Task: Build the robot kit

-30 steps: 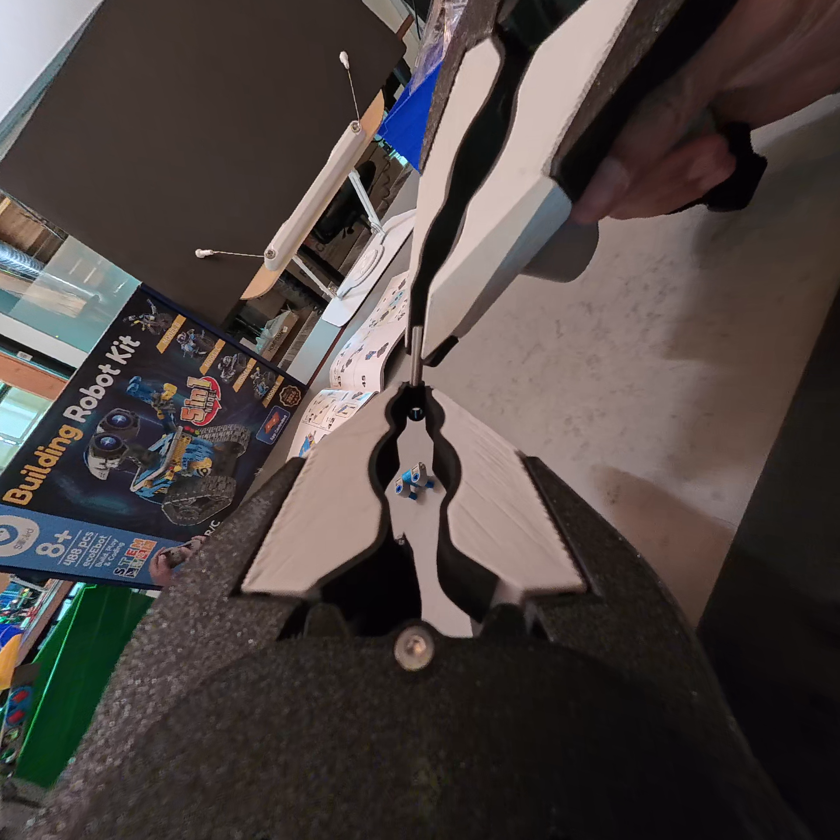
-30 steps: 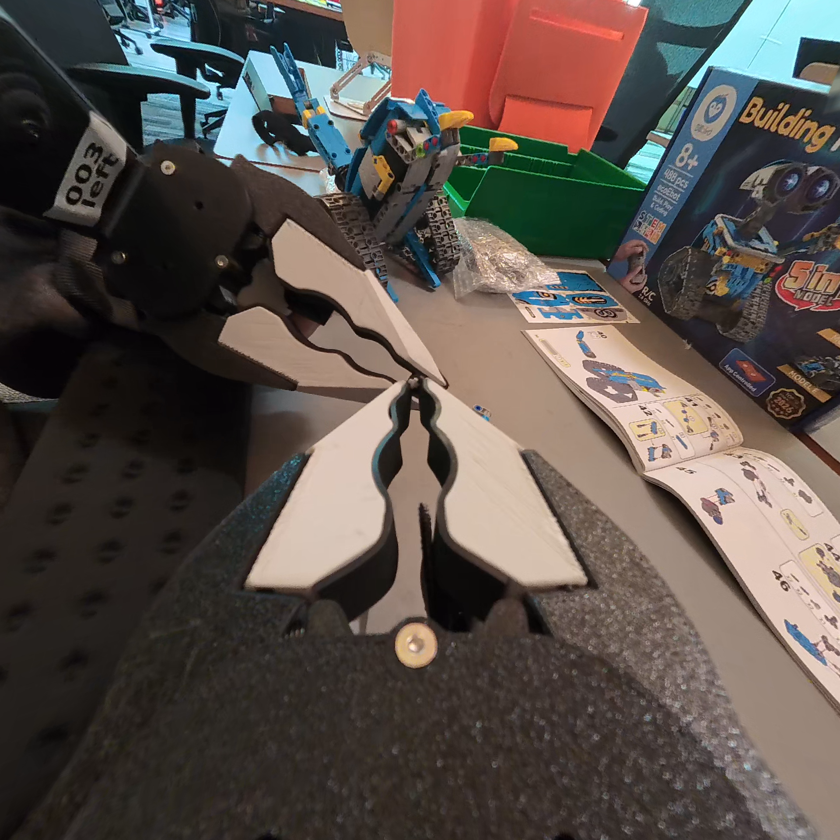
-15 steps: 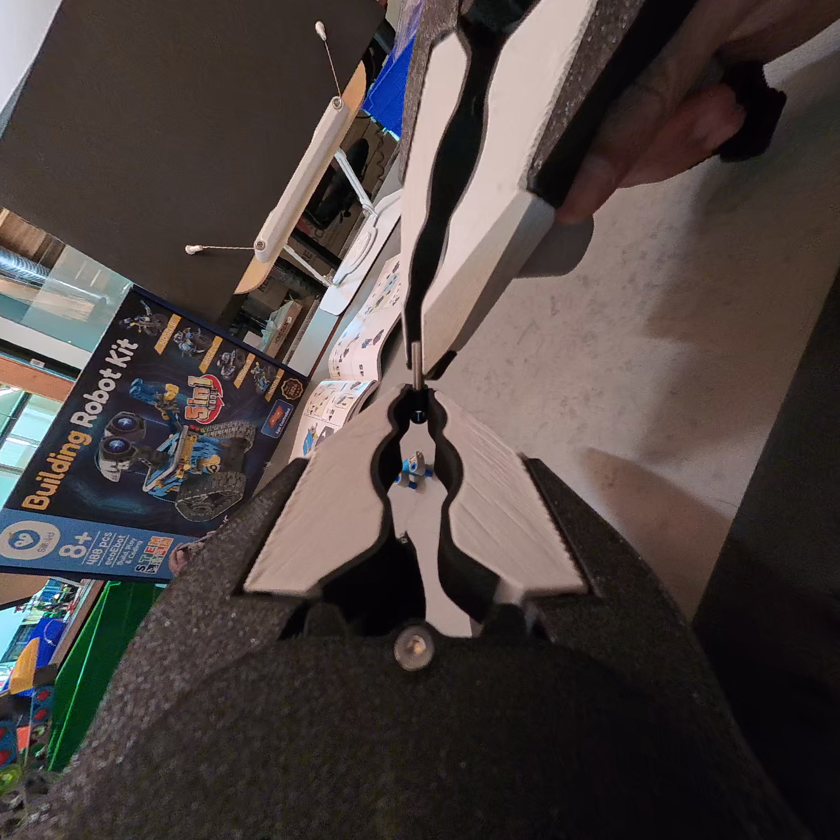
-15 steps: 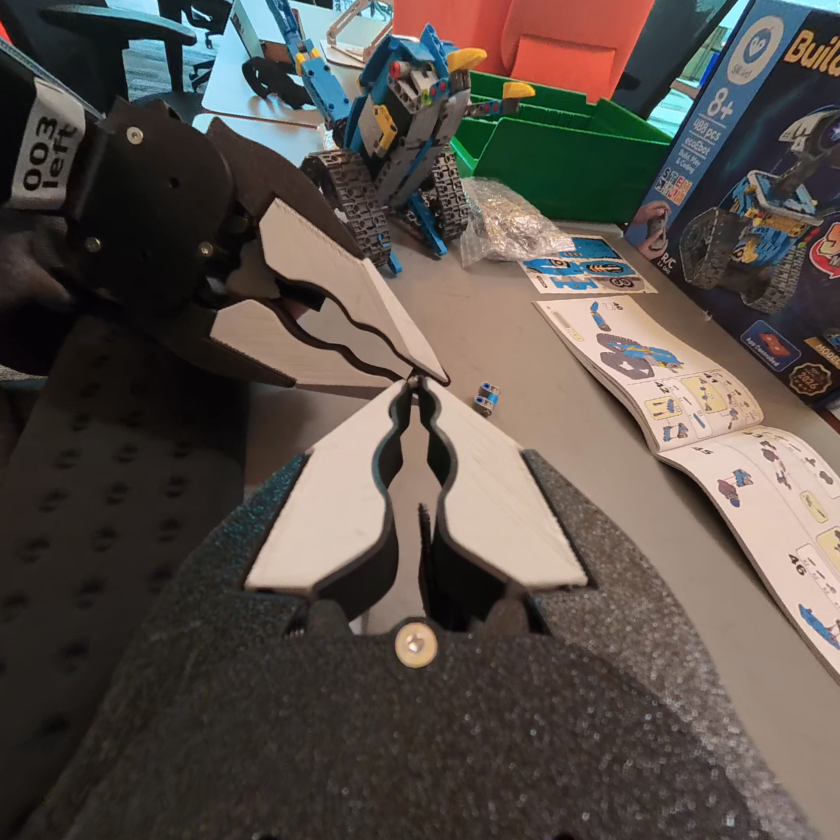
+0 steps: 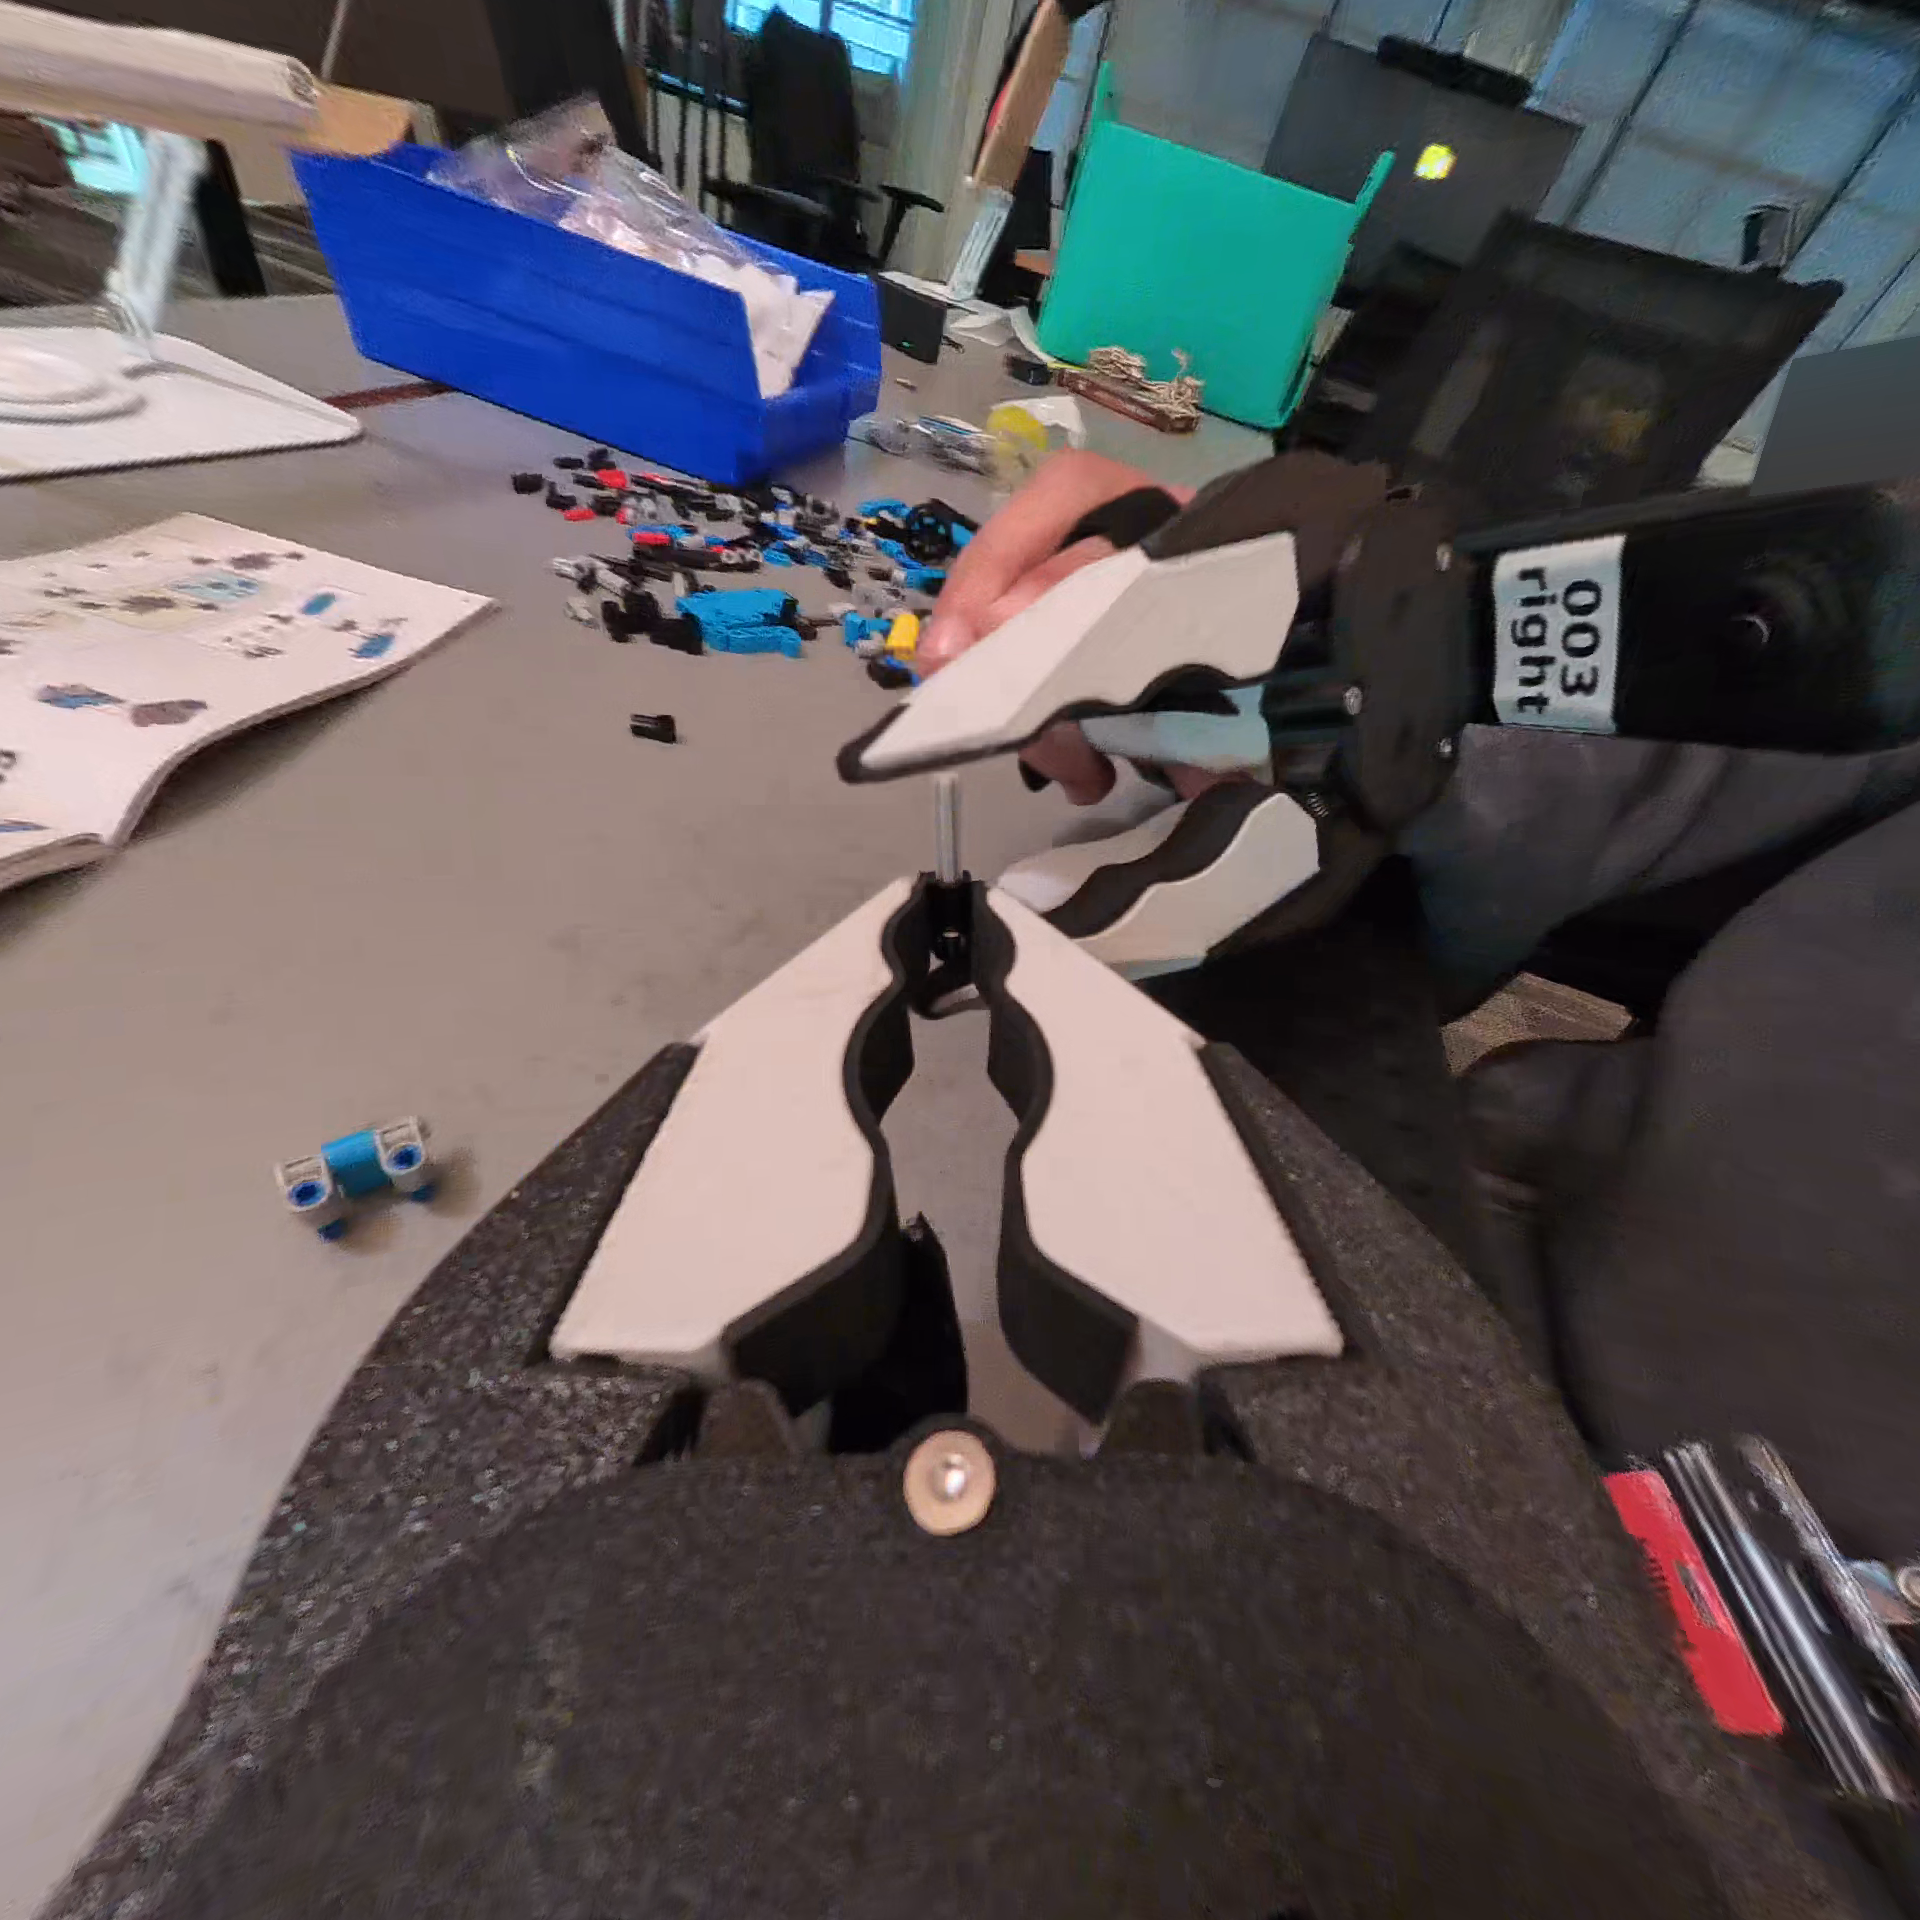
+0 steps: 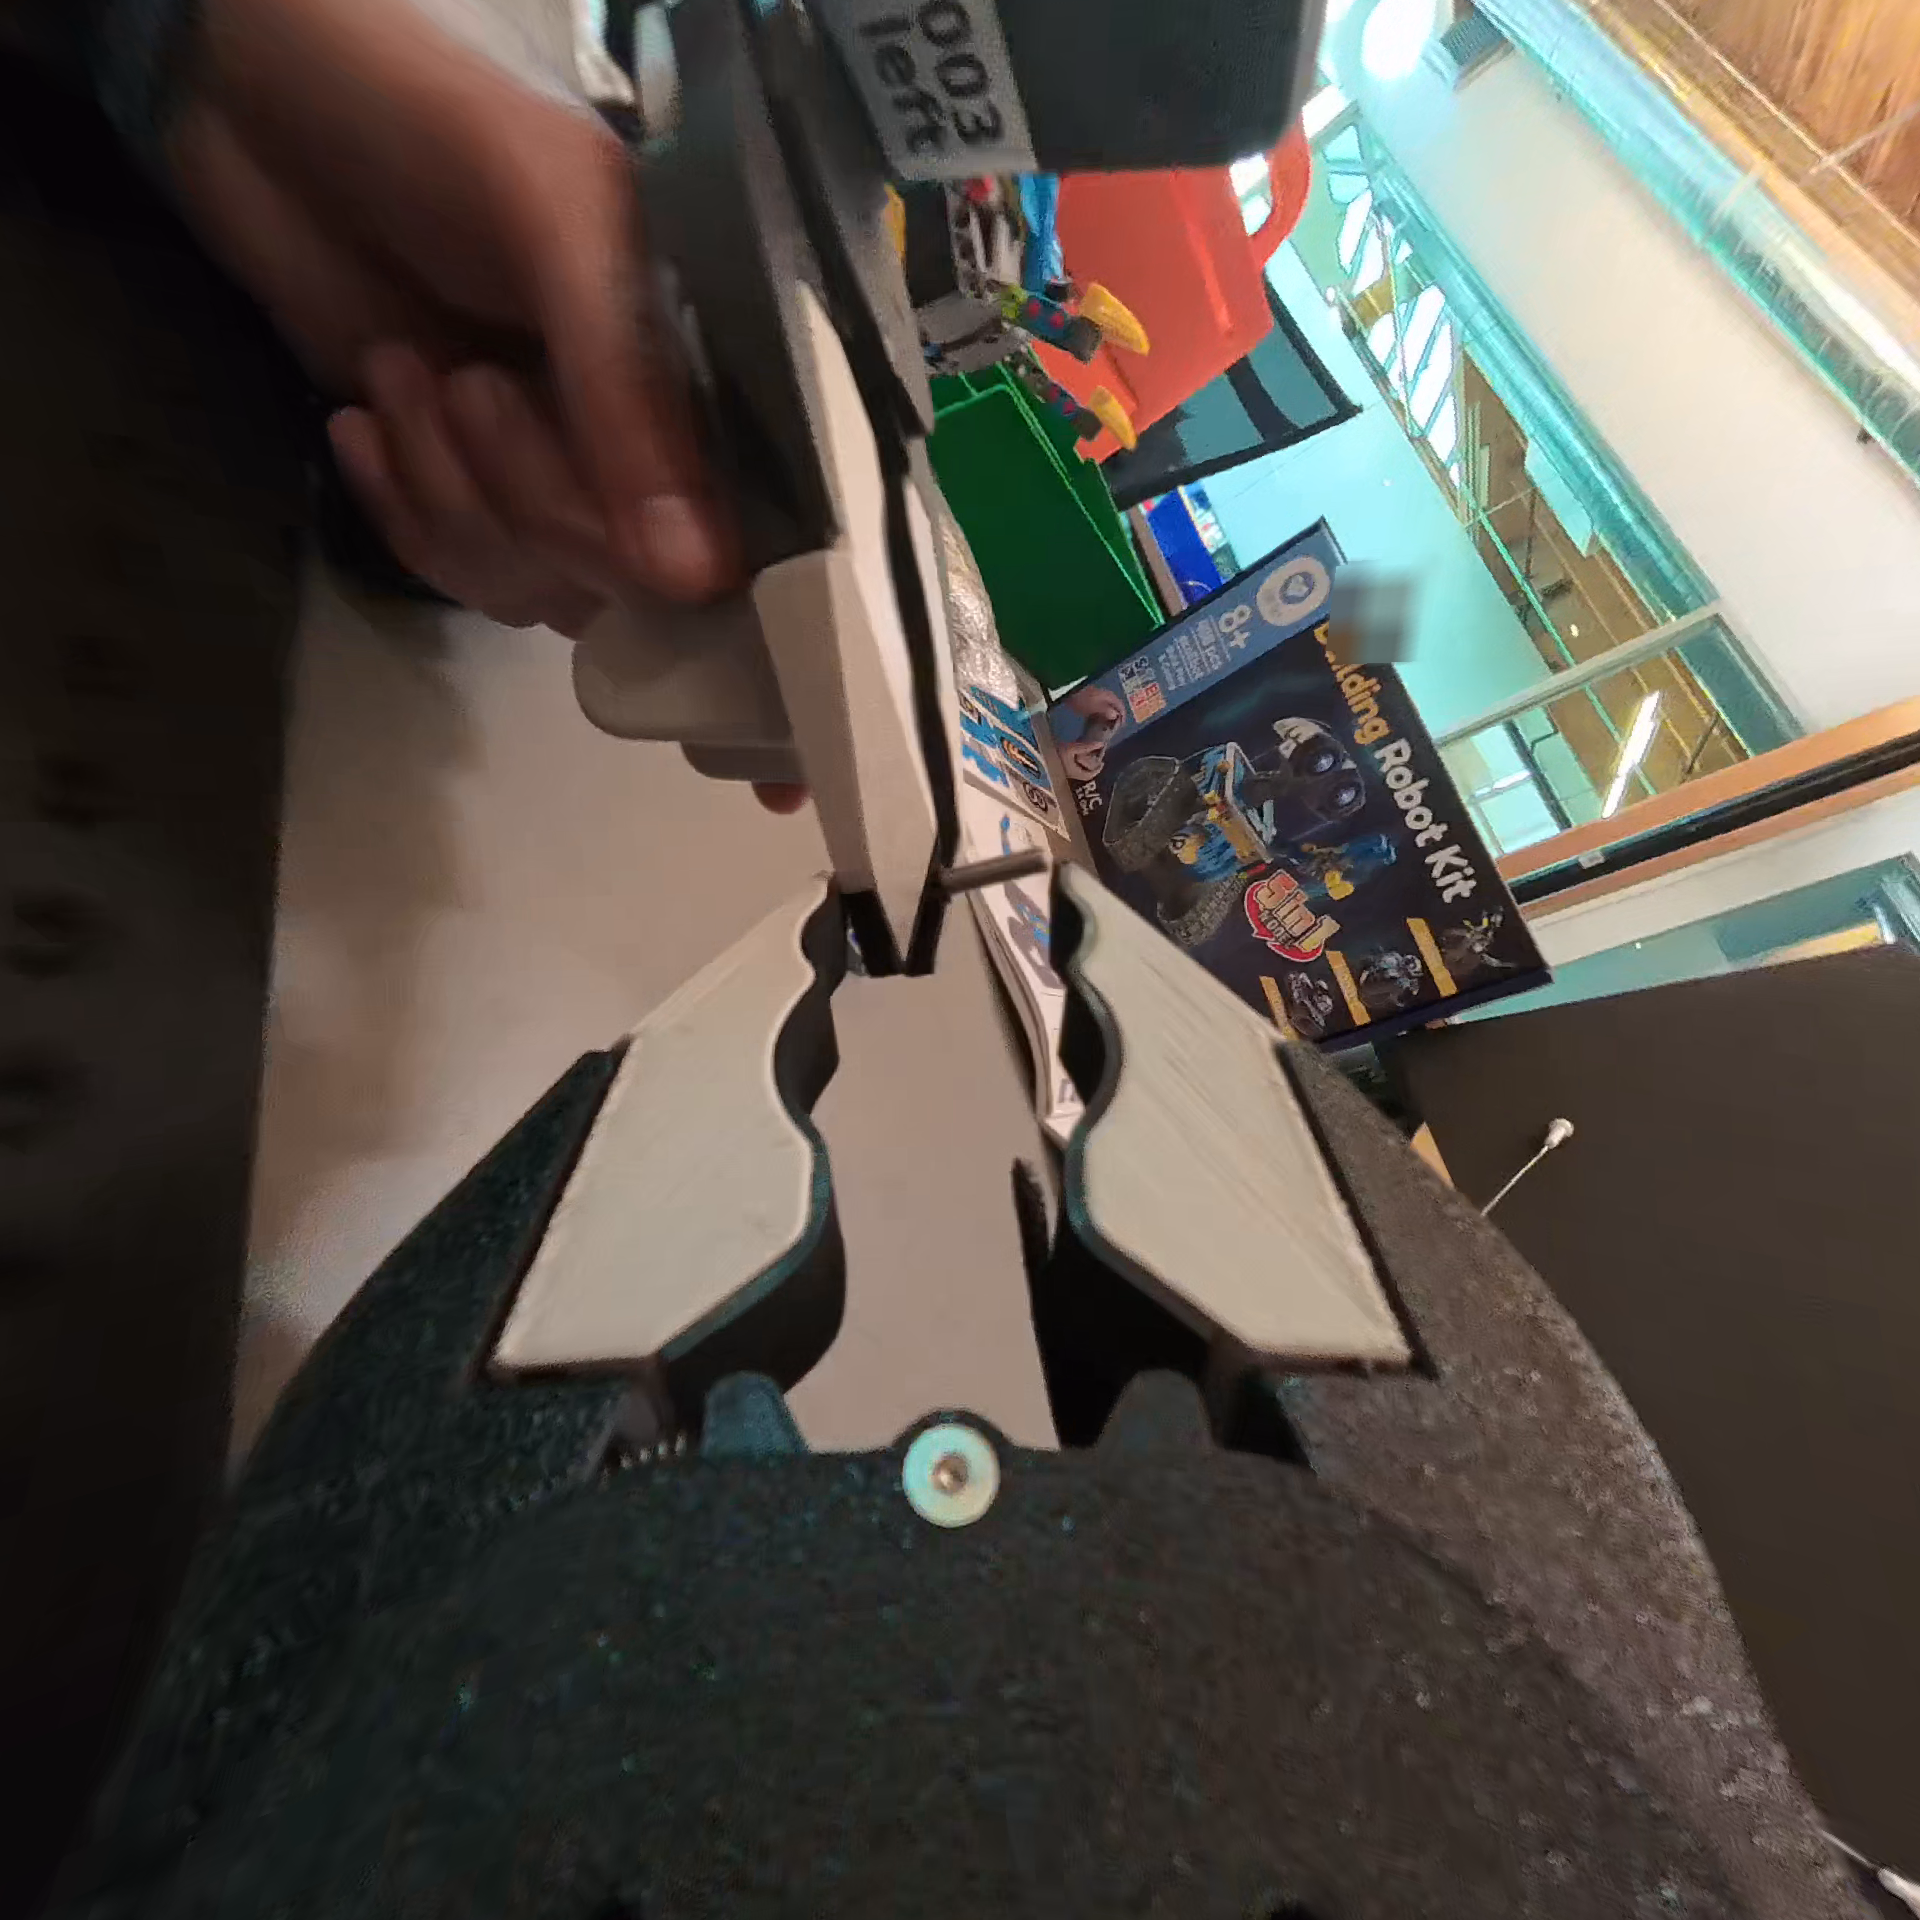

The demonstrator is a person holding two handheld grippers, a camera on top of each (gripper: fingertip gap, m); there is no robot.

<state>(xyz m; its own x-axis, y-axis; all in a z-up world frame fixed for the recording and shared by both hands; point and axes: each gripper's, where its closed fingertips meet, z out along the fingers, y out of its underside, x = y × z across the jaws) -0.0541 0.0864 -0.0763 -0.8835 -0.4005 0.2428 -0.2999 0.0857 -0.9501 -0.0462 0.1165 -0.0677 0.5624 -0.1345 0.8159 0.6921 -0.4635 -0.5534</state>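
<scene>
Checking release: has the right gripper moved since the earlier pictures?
Yes. The right gripper opened: its fingers spread away from the metal pin held by the left gripper.

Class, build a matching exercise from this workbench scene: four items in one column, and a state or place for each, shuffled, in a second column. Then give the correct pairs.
Items
1. left hand-held gripper
2. right hand-held gripper
3. blue bin
4. small blue and grey piece

States or places
A. lies alone on the grey table, left of the near fingers
B. shut on a thin metal pin
C. open
D. holds clear plastic bags

Pairs: 1-B, 2-C, 3-D, 4-A
</scene>
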